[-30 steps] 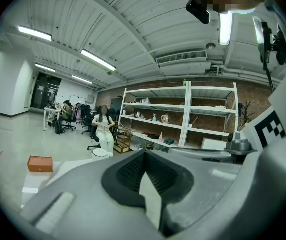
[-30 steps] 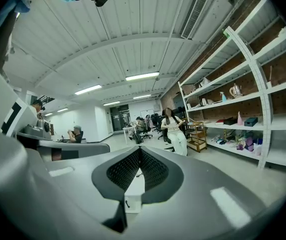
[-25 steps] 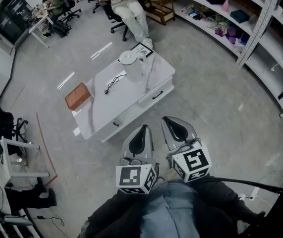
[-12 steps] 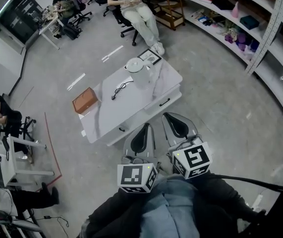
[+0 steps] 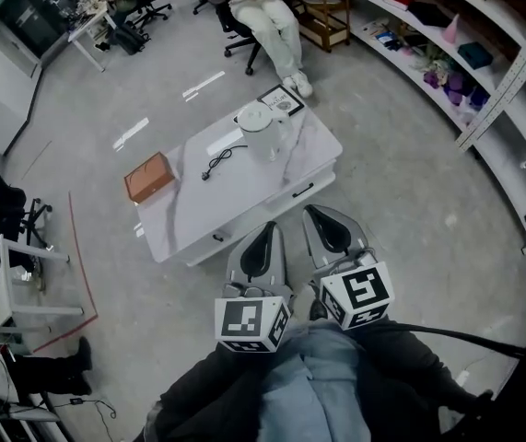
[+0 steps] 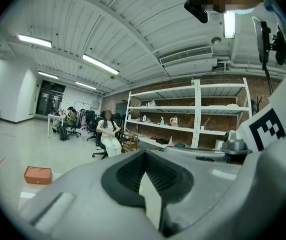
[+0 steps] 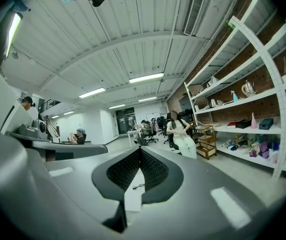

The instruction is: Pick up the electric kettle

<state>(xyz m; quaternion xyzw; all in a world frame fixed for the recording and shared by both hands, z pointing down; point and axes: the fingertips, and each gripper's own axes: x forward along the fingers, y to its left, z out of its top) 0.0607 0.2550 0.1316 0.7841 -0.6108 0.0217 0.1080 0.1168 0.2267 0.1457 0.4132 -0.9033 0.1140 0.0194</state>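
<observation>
In the head view, your left gripper (image 5: 261, 256) and right gripper (image 5: 329, 238) sit side by side. The white electric kettle (image 5: 259, 129), lid on, stands well ahead of them on a low white table (image 5: 198, 201). In the left gripper view, the jaws are clenched and empty, with a brown box (image 6: 37, 174) ahead-left. In the right gripper view, the jaws are likewise closed on nothing.

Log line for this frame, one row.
phase: pre-grasp | left gripper: shut, empty | right gripper: shut, empty | kettle: upright on table, untouched
</observation>
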